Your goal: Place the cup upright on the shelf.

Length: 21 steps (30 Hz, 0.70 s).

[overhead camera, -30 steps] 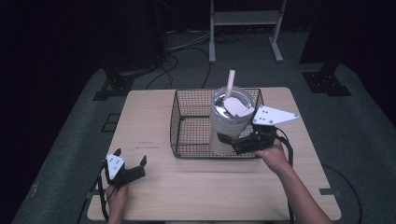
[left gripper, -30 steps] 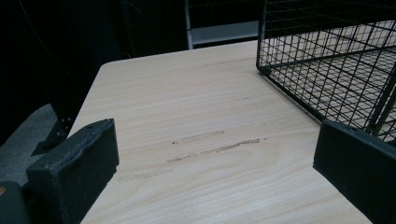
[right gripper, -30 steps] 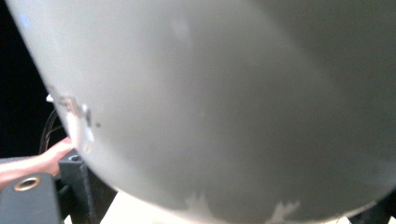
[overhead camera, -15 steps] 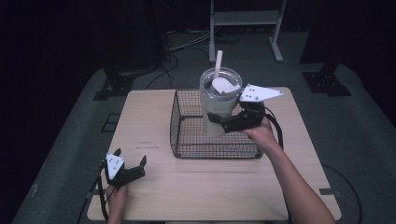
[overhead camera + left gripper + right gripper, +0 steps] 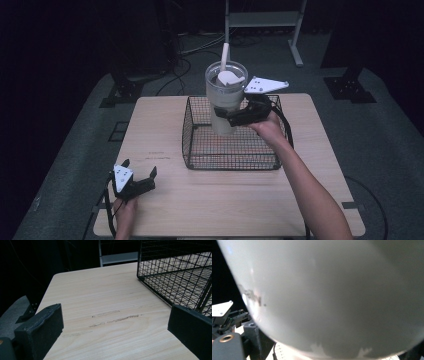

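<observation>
The right gripper [image 5: 231, 116] holds a frosted tumbler [image 5: 225, 100] upright above the wire basket [image 5: 200, 145], its jaws pinching the tumbler's lower body from the person's side. In the high view the tumbler's base sits at about the level of the basket's rim, over the far middle of the basket, and a pale straw [image 5: 225, 52] stands up out of its clear lid. In the right gripper view the tumbler's pale wall [image 5: 332, 295] presses close against the camera, so it lies fully between the jaws; one black jaw edge shows at the lower left of that view, tight against the wall.

The left gripper [image 5: 140, 181] rests on the worktop [image 5: 160, 120] near its front left corner, well apart from the basket and the tumbler. Its jaws are spread wide with nothing between them. In the left gripper view bare wood [image 5: 105, 315] lies between the two black jaws, and the basket's near corner [image 5: 155, 282] stands ahead to the right, just beyond the right-hand jaw.

The basket sits in the middle of the worktop, its mesh floor bare beneath the raised tumbler.
</observation>
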Motion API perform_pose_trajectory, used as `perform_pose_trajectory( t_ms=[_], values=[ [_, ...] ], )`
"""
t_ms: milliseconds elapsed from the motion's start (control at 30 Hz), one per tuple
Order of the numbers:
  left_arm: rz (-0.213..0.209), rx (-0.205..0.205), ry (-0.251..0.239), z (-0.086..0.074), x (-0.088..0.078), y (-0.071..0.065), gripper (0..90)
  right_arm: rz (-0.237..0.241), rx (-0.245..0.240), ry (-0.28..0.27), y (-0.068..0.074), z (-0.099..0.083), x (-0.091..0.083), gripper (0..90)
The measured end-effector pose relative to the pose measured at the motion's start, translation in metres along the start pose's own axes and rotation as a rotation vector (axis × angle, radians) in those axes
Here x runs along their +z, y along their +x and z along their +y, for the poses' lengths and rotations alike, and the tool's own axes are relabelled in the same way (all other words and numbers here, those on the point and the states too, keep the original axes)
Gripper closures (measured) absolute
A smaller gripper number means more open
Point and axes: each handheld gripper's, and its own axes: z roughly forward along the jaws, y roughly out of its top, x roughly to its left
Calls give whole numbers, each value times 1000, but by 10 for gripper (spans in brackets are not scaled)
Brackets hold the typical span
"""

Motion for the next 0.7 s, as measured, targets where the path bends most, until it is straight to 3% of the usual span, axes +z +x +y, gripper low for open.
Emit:
perform_pose_trajectory(
  t_ms=[333, 700],
  values=[
    [-1, -4, -4, 0, 0, 0, 0, -12, -9, 17, -8, 4, 19, 88],
    [-2, 0, -2, 0, 0, 0, 0, -40, 39, 60, -25, -14, 39, 87]
  ],
)
